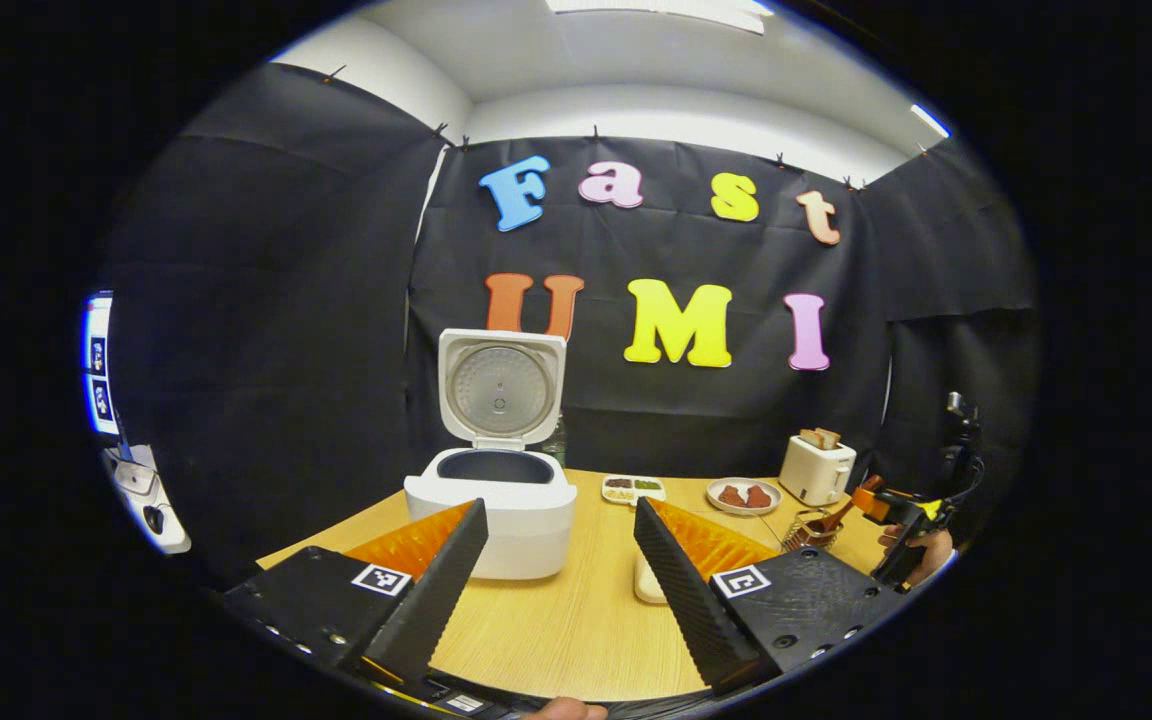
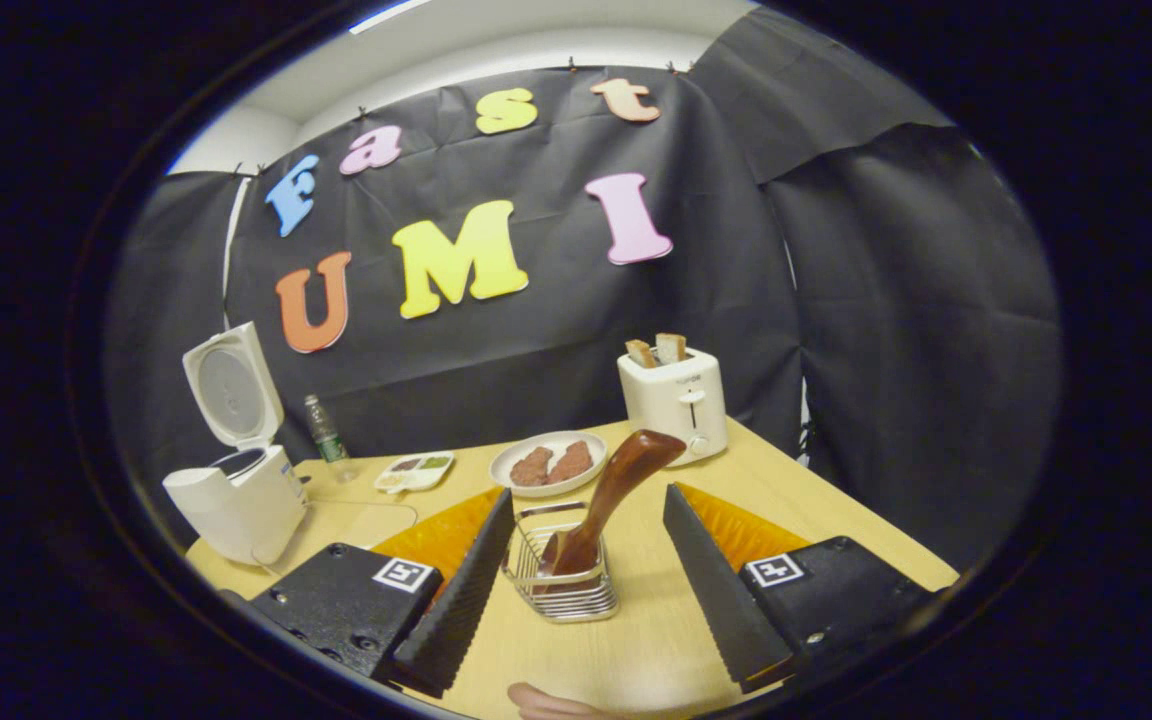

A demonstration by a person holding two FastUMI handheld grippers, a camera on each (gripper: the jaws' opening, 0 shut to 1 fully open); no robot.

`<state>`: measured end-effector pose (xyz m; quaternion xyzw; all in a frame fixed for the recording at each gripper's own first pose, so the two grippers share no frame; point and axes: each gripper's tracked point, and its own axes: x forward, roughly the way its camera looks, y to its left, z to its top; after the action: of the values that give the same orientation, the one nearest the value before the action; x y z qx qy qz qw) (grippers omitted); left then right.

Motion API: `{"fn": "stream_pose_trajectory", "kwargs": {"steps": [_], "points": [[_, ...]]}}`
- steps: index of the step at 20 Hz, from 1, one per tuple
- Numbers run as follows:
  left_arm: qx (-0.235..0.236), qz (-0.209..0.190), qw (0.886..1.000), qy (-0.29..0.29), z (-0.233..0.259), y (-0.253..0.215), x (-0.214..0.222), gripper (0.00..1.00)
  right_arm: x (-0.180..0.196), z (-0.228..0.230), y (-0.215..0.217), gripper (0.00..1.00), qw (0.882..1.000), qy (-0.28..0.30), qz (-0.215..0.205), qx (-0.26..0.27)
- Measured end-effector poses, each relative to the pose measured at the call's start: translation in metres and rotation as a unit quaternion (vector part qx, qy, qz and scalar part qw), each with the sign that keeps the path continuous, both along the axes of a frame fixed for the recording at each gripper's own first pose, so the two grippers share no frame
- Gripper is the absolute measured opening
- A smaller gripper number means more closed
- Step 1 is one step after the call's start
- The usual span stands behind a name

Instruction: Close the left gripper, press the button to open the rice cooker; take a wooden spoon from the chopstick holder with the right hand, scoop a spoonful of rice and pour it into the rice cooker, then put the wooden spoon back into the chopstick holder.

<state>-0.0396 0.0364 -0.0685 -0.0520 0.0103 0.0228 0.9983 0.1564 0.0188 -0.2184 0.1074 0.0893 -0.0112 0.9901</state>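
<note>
The white rice cooker [image 1: 492,515] stands on the wooden table with its lid [image 1: 501,385] raised upright and the dark inner pot showing. My left gripper [image 1: 561,510] is open just in front of it, with nothing between the fingers. In the right gripper view the wooden spoon [image 2: 616,480] stands in the wire chopstick holder [image 2: 561,585], its upper end leaning right. My right gripper [image 2: 588,495] is open, with its fingers on either side of the spoon and apart from it. The cooker [image 2: 236,500] sits far left there. The right gripper [image 1: 891,505] and its hand also appear at the far right of the left gripper view.
A white toaster [image 2: 674,400] with bread, a plate [image 2: 576,445] of brown pieces and a small sectioned tray [image 2: 416,470] stand along the back. A bottle [image 2: 326,430] is behind the cooker. A white dish [image 1: 646,585] lies partly hidden behind my left gripper's right finger.
</note>
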Motion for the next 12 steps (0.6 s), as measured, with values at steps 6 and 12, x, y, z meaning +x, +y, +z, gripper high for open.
{"fn": "stream_pose_trajectory", "kwargs": {"steps": [6, 12], "points": [[0.015, -0.039, 0.999, -0.028, 0.000, -0.035, -0.042, 0.94, 0.040, -0.026, -0.013, 0.89, 0.997, 0.025, -0.033, -0.070], [0.016, -0.042, 0.998, -0.040, -0.002, -0.041, -0.062, 0.94, 0.052, -0.062, 0.001, 0.86, 0.996, 0.079, -0.014, -0.026]]}}
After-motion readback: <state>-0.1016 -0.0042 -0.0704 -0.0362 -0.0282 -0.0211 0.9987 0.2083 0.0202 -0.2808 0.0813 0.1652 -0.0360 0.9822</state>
